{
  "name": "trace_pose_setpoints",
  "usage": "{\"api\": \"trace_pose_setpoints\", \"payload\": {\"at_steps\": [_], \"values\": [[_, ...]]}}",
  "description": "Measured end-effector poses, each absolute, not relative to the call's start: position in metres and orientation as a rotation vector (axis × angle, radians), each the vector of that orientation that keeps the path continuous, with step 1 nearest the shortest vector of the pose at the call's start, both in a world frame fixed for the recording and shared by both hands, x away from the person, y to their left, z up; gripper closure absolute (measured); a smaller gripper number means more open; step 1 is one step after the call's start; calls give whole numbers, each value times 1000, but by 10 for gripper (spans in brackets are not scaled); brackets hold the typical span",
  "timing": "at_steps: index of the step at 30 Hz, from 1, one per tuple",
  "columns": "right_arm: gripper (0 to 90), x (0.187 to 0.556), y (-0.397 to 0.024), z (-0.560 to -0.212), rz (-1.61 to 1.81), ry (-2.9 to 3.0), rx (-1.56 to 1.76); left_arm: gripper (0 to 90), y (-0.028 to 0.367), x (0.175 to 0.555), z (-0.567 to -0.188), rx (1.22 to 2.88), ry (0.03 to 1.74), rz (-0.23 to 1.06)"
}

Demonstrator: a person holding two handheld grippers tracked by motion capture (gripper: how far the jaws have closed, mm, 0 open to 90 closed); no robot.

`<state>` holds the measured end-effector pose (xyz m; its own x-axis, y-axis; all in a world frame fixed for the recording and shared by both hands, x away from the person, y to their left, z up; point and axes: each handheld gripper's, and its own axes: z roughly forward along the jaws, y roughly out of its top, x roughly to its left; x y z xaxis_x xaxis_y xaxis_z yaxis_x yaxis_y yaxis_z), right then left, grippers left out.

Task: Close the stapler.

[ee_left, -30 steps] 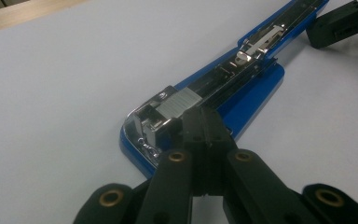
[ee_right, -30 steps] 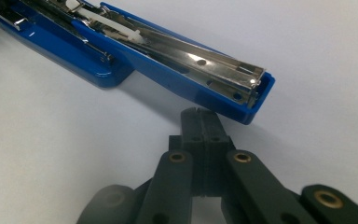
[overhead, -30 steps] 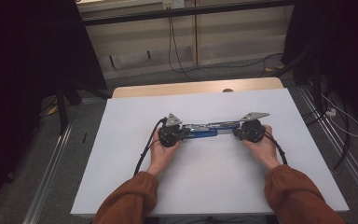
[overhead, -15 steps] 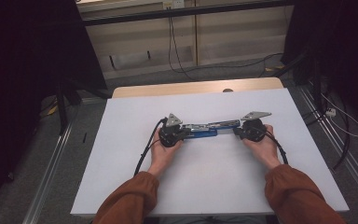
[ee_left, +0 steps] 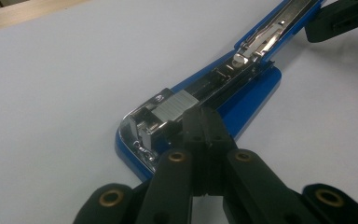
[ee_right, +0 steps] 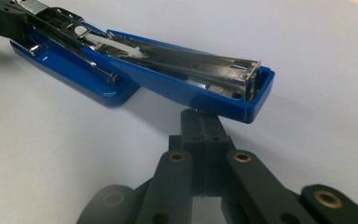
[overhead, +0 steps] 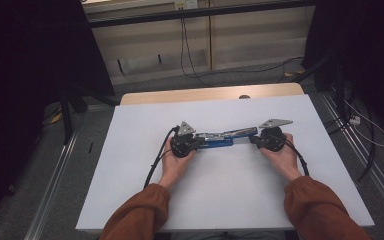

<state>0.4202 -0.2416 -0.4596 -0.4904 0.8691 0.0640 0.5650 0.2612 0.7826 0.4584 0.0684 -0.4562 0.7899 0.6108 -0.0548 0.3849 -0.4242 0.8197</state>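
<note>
A blue stapler (overhead: 220, 139) lies swung open on the white table top (overhead: 130, 170), base to the left and lid to the right. In the left gripper view my left gripper (ee_left: 203, 123) is shut with nothing between its jaws. Its tips rest on the metal magazine beside a block of staples (ee_left: 176, 106) at the base's front end (ee_left: 135, 149). My right gripper (ee_right: 204, 122) is shut too, tips touching the underside of the raised lid's end (ee_right: 242, 93). From above, the left gripper (overhead: 200, 141) and right gripper (overhead: 254, 140) face each other across the stapler.
The table's wooden far edge (overhead: 205, 94) runs along the back. Each gripper's black cable (overhead: 155, 165) trails toward the person. Metal rails (overhead: 55, 170) and loose cables (overhead: 365, 130) lie on the floor at both sides.
</note>
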Motion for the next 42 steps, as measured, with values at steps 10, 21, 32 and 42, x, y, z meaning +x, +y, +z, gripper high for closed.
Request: {"api": "trace_pose_setpoints", "payload": {"at_steps": [10, 21, 32, 42], "values": [[900, 419, -241, -455, 1135, 2125, 1272, 900, 68, 458, -456, 2073, 736, 324], [900, 417, -238, -451, 1222, 2093, 1221, 900, 69, 457, -455, 2083, 726, 350], [771, 416, -244, -449, 1269, 2053, 1234, 797, 74, 451, -449, 2063, 753, 305], [474, 414, -245, -448, 1309, 2049, 1272, 649, 82, 444, -437, 2063, 752, 316]]}}
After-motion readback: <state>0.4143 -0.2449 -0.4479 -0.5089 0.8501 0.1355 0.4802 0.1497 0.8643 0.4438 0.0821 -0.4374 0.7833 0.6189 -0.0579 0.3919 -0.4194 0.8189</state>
